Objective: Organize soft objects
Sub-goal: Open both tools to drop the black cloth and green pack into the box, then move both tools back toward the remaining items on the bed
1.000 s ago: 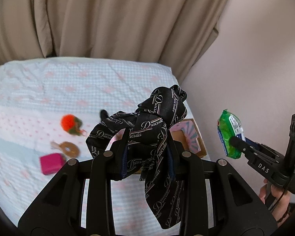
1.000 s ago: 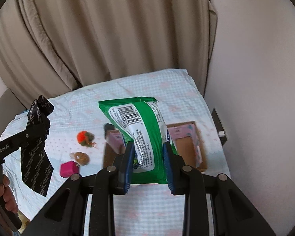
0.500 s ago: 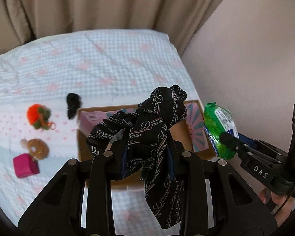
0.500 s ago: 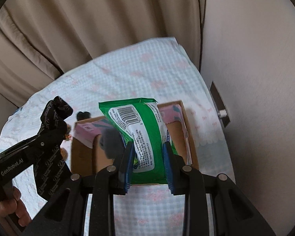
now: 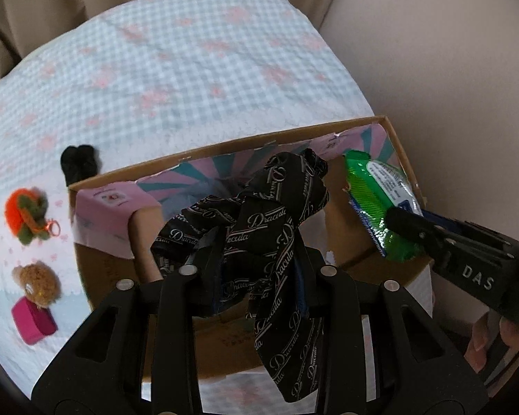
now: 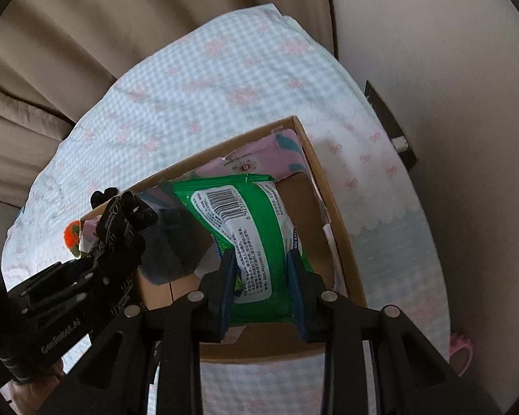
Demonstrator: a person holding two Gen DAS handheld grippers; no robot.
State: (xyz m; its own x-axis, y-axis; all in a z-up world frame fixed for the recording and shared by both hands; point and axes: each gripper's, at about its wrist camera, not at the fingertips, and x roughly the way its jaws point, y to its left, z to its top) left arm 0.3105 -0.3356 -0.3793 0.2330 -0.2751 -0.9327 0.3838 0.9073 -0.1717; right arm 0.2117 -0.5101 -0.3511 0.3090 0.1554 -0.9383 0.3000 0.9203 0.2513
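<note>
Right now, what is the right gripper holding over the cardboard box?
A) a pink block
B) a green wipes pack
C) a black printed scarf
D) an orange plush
B: the right gripper is clamped on the green wipes pack above the cardboard box.

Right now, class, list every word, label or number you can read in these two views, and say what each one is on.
"Dracula": repeated across the black scarf held by the left gripper.
"DAS": on the right gripper.
"GenRobot.AI": on the left gripper's body in the right wrist view.
Green pack: barcode and small print, digits too blurred to read reliably.
Box: pink label unreadable.
</note>
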